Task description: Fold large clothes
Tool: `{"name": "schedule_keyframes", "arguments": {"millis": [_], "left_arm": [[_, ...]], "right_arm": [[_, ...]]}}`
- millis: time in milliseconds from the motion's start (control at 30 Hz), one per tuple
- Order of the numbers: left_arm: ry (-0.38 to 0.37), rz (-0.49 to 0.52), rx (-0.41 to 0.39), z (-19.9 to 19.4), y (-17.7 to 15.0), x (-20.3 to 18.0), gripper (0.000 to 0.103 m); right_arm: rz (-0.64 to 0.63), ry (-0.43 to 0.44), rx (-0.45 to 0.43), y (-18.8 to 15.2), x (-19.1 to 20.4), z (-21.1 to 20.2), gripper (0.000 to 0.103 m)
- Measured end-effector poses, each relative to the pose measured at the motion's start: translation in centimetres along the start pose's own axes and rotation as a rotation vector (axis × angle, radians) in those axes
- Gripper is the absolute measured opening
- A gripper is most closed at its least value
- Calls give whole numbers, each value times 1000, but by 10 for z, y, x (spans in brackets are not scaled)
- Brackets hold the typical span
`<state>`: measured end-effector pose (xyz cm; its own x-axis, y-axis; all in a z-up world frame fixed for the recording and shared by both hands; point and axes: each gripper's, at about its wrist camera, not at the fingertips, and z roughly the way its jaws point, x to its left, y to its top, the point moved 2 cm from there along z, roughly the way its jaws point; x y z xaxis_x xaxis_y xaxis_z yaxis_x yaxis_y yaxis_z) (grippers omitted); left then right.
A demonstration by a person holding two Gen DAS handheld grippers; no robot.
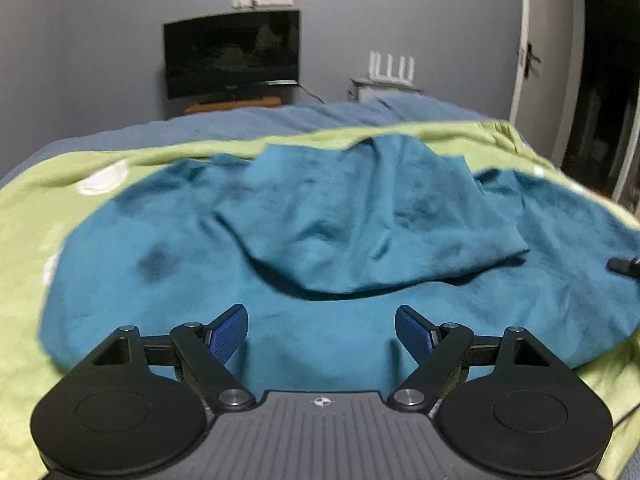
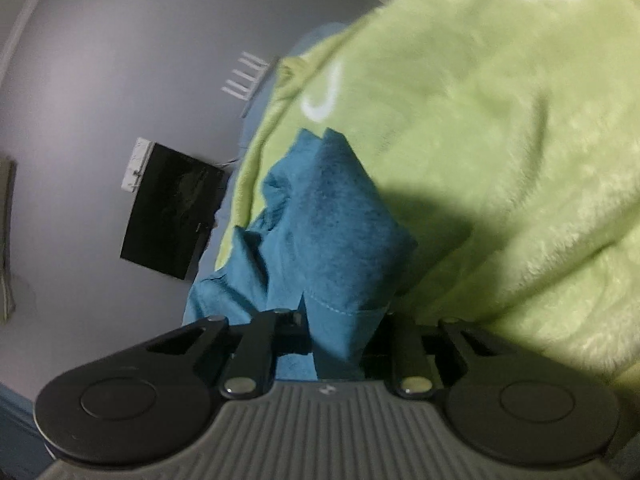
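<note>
A large teal garment (image 1: 320, 240) lies spread on a green blanket (image 1: 60, 208), with one part folded over its middle. My left gripper (image 1: 321, 324) is open, its blue pads (image 1: 230, 330) hovering above the garment's near part and holding nothing. In the right wrist view, my right gripper (image 2: 344, 332) is shut on a bunched edge of the teal garment (image 2: 320, 220), which rises from between the fingers. The right gripper's tip (image 1: 624, 266) peeks in at the right edge of the left wrist view.
The green blanket (image 2: 500, 140) covers a bed with a blue sheet (image 1: 280, 118) behind. A dark monitor (image 1: 232, 54) and a white router (image 1: 390, 66) stand against the grey wall. An open doorway (image 1: 600, 80) is at the right.
</note>
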<state>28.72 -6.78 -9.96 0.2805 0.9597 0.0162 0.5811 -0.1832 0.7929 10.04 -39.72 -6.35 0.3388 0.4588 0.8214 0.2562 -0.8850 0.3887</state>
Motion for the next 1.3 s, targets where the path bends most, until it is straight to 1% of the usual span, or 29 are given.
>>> {"name": "schedule_keyframes", "arguments": {"millis": [33, 100, 133, 167, 200, 233, 300, 333, 367, 400, 467, 533, 567, 600, 633, 667, 700, 767, 833, 900, 933, 967, 1033, 1133, 1200, 1233, 1300], "left_arm": [[-2, 35, 24, 11, -1, -9, 83], [40, 123, 69, 29, -11, -24, 83], [53, 144, 103, 39, -18, -27, 83], [56, 137, 125, 44, -26, -27, 82], [55, 118, 136, 49, -32, -25, 82], [50, 103, 138, 51, -37, -22, 82], [40, 89, 137, 52, -39, -21, 82], [39, 87, 138, 53, -40, -21, 82], [40, 88, 137, 52, -40, -21, 82], [43, 91, 134, 53, -41, -21, 82], [52, 100, 130, 53, -44, -23, 80], [47, 93, 127, 53, -45, -21, 79], [36, 81, 127, 52, -45, -18, 76], [6, 53, 125, 49, -43, -13, 72], [-26, 17, 119, 44, -40, -7, 66], [-53, -37, 106, 35, -36, 2, 62], [-85, -122, 71, 22, -31, 17, 64], [-150, -284, -3, -5, -20, 48, 84], [-227, -418, -75, -32, -4, 79, 89], [-288, -474, -128, -56, 16, 103, 94], [-311, -473, -149, -65, 26, 110, 99], [-334, -459, -169, -75, 37, 115, 101], [-386, -407, -195, -92, 60, 117, 102], [-444, -337, -200, -107, 84, 112, 102], [-472, -315, -171, -110, 92, 106, 103], [-479, -301, -133, -107, 95, 103, 103], [-459, -252, -53, -100, 97, 96, 103]], "right_arm": [[-28, 9, -9, 0, 4, -1, 18], [-63, 19, -10, -1, 9, 0, 19], [-67, 18, 0, -1, 9, 2, 20], [-62, 1, 11, -1, 7, 7, 21], [-50, -10, 17, 1, 3, 14, 27], [-32, -17, 23, 2, 0, 19, 29], [-45, -19, 23, 3, -2, 26, 29], [-79, -14, 16, 2, 0, 25, 27], [-137, -6, 2, 0, 8, 23, 20], [-206, 8, -13, -1, 20, 24, 16], [-341, 49, -45, -8, 44, 17, 14], [-483, 87, -76, -20, 72, 9, 13], [-558, 108, -90, -28, 88, 6, 13], [-642, 131, -103, -38, 104, 3, 13], [-724, 151, -116, -47, 119, 0, 13], [-804, 169, -128, -58, 134, -2, 13], [-869, 190, -131, -68, 147, -3, 13], [-962, 228, -126, -87, 169, -3, 13], [-1034, 257, -107, -104, 185, 1, 13], [-1094, 282, -94, -121, 195, 5, 13], [-1117, 294, -86, -130, 200, 8, 13], [-1137, 304, -74, -138, 204, 11, 13], [-1176, 322, -49, -155, 211, 18, 13], [-1245, 338, -27, -181, 220, 30, 13], [-1293, 342, -11, -196, 225, 38, 13], [-1312, 347, -5, -202, 226, 41, 13], [-1352, 358, 8, -215, 230, 47, 13]]}}
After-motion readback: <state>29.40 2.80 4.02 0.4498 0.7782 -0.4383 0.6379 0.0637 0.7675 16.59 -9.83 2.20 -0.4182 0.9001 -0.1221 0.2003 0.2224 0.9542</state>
